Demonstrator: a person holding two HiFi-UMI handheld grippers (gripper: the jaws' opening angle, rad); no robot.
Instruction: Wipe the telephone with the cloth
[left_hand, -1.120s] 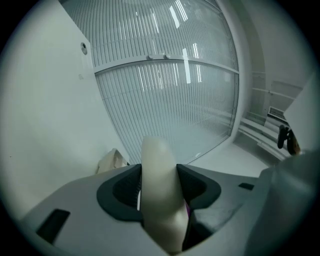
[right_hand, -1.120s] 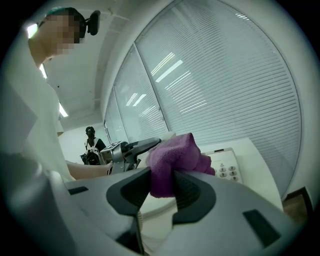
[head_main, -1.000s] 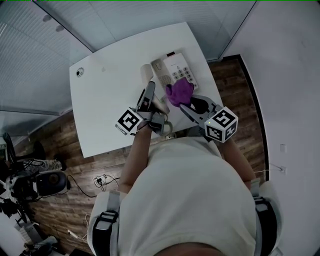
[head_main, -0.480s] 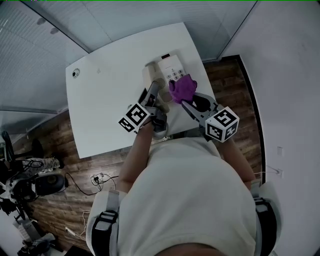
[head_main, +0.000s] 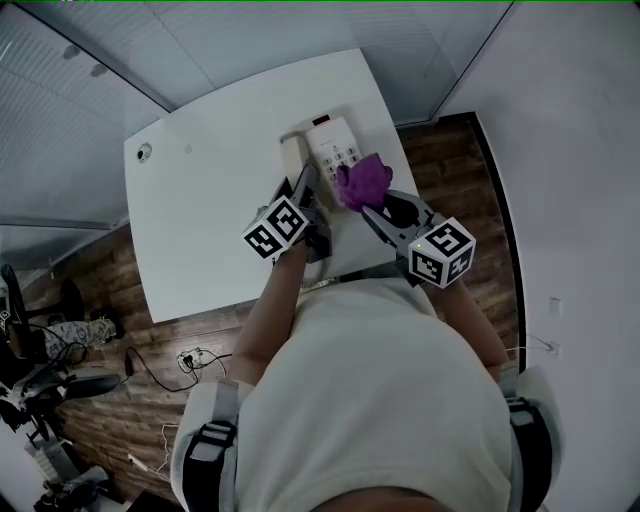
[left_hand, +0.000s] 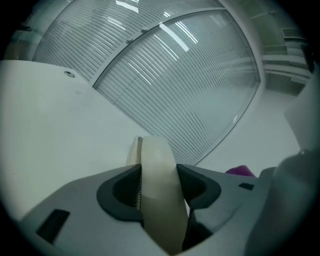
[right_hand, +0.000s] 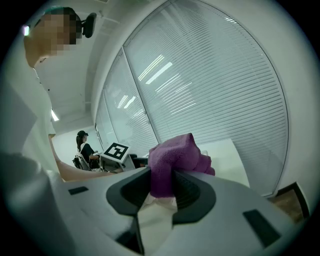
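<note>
A cream telephone (head_main: 333, 146) sits at the far right of the white table (head_main: 210, 200). My left gripper (head_main: 304, 192) (left_hand: 159, 182) is shut on the phone's cream handset (head_main: 292, 157) (left_hand: 157, 162), which stands up between the jaws just left of the base. My right gripper (head_main: 368, 203) (right_hand: 162, 186) is shut on a bunched purple cloth (head_main: 364, 180) (right_hand: 176, 154). The cloth lies over the near right part of the keypad. In the left gripper view a bit of the cloth (left_hand: 242, 171) shows at the right.
A small round grommet (head_main: 145, 152) sits in the table's far left corner. Glass walls with blinds (left_hand: 180, 75) stand behind the table, and a white wall runs along the right. Wooden floor (head_main: 455, 180) borders the table. A seated person (right_hand: 86, 146) shows far off.
My left gripper has moved up and slightly right with the handset, closer to the phone's base. The right gripper and cloth have stayed on the keypad.
</note>
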